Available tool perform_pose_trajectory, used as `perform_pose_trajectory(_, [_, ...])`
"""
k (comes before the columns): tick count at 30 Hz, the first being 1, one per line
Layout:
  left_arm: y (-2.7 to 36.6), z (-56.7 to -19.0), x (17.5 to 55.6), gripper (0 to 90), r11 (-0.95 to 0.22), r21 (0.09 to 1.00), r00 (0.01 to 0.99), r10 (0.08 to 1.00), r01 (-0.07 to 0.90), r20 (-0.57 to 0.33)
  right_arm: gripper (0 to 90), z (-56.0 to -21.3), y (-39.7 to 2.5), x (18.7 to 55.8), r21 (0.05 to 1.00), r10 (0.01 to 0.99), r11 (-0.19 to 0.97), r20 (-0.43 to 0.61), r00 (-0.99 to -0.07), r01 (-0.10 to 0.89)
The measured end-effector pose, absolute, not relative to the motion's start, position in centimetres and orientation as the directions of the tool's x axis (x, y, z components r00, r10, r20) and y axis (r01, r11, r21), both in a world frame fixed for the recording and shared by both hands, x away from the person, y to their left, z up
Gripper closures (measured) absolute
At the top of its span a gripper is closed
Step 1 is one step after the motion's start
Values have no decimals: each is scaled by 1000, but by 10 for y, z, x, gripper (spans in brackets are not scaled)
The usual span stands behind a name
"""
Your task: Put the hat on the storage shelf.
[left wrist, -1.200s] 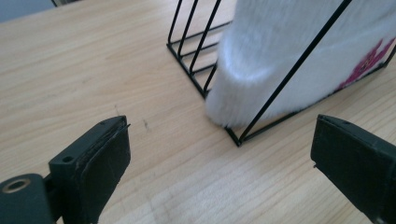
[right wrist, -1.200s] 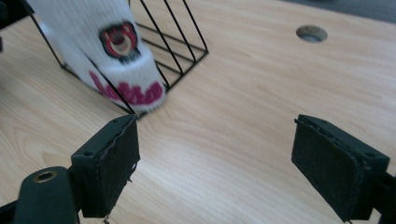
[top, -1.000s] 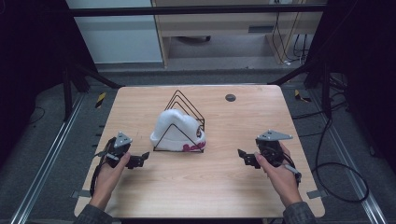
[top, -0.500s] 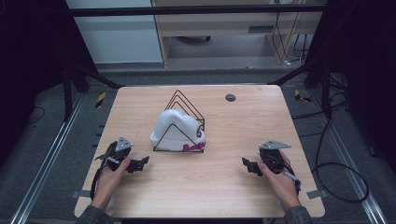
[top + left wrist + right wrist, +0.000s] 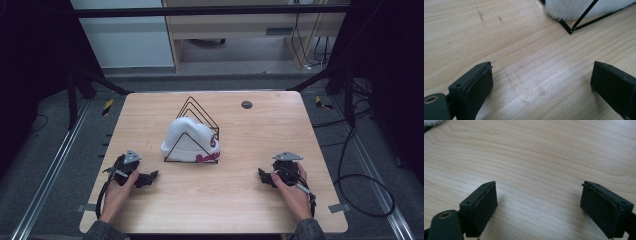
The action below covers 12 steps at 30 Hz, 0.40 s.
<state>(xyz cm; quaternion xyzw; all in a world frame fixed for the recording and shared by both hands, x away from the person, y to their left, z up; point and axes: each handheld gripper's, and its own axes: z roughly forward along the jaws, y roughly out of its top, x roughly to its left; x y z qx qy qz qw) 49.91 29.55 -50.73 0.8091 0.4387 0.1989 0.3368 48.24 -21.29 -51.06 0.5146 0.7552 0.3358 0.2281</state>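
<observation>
High view: one wooden tabletop (image 5: 235, 200), pale grain, square with rounded corners; one black wire rack (image 5: 194, 131) of nested triangular frames, standing near the tabletop's middle; one white knit hat (image 5: 187, 137) lying in the rack between its wires, soft and rounded, with a folded brim bearing red lettering that is too small to read; one small dark round disc (image 5: 246, 104) near the far edge, well apart from the rack; two hand-held grippers. The left gripper (image 5: 148, 177) rests low on the tabletop at the near left, held by the person's left hand (image 5: 119, 190), with a grey three-cornered plate on top and its jaws pointing toward the middle. The right gripper (image 5: 263, 176) rests at the near right, held by the right hand (image 5: 290, 190), likewise plated and pointing inward. Both stand apart from the rack. Left gripper view: two black jaws set wide apart with bare tabletop between them, holding nothing; one corner of the rack (image 5: 571, 31) and a fuzzy white edge of the hat (image 5: 574, 8) at the top, the wood marked by a few faint dark scuffs. Right gripper view: two black jaws likewise spread wide over bare wood, empty, close above the tabletop (image 5: 544, 157).
</observation>
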Motion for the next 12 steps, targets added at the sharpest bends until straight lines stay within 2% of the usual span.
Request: perform_pose_trajectory(12, [294,-508,501,0,-398,712,548,836,579,22,111,-512,-206,479,743,955,200,-1,-298,638])
